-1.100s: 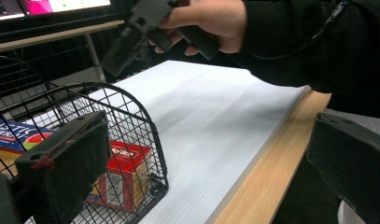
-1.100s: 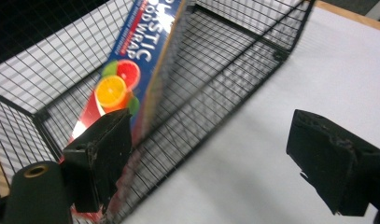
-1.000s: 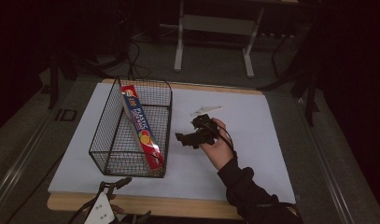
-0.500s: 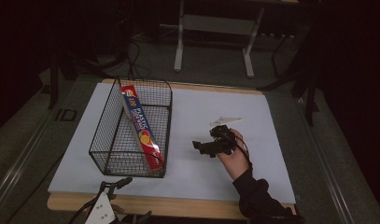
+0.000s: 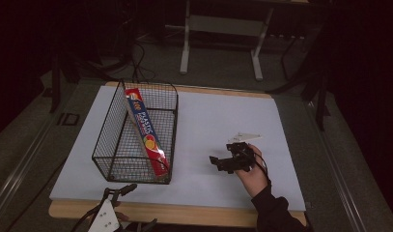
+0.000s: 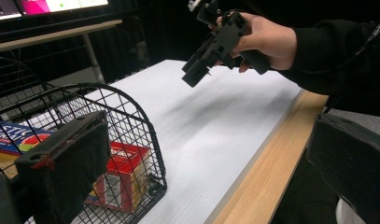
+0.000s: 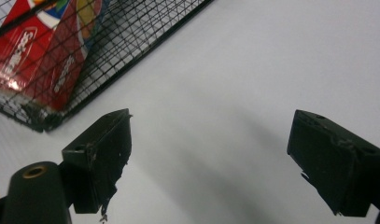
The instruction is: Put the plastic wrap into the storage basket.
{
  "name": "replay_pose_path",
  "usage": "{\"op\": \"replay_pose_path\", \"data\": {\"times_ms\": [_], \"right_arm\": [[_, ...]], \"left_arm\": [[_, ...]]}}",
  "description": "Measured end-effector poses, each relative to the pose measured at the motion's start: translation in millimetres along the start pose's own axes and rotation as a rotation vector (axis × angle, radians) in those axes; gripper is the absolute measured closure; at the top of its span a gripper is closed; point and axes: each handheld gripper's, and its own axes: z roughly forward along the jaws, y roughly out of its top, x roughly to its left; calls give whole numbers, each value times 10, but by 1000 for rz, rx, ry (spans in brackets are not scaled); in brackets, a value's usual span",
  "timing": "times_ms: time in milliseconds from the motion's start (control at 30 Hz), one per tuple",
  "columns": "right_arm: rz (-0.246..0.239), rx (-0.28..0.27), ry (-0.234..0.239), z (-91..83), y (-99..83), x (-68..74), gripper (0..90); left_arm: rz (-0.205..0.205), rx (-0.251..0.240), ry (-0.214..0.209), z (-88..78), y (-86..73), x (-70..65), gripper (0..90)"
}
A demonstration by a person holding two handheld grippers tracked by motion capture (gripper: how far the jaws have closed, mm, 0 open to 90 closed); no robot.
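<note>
White bench point(image 5: 218, 116) under dim light: the plastic wrap box point(image 5: 147, 134) leans inside the wire basket point(image 5: 107, 145) at left. Right tongs point(image 5: 222, 163) hover wide open, empty; left tongs point(image 5: 118, 192), near edge, open too. Light, stiff, crushable cardboard; probably best gripped across its narrow middle.

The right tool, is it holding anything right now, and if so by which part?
Nothing is held. The right tool has its jaws wide apart over the bare white table, with the plastic wrap box lying apart in the wire basket.
</note>
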Motion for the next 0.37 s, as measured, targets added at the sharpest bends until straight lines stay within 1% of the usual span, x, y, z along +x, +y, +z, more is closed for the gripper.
{"op": "replay_pose_path", "data": {"times_ms": [67,100,133,167,233,300,367], "right_arm": [[-5,3,-8,-16,-43,-12,136],[-17,2,-14,-22,-78,-19,136],[-17,2,-14,-22,-78,-19,136],[-27,7,-26,-14,-100,-23,136],[-28,7,-25,-9,-105,-24,136],[-47,0,-47,6,-113,-22,135],[-54,1,-44,14,-117,-21,135]], "left_arm": [[1,0,-1,2,0,-1,1],[1,2,-2,4,-1,-1,1],[1,3,-3,6,-2,0,1],[0,4,-3,8,-2,1,1],[1,4,-5,10,-2,-1,1],[1,5,-7,11,-2,-2,1],[2,3,-7,8,-1,-3,1]]}}
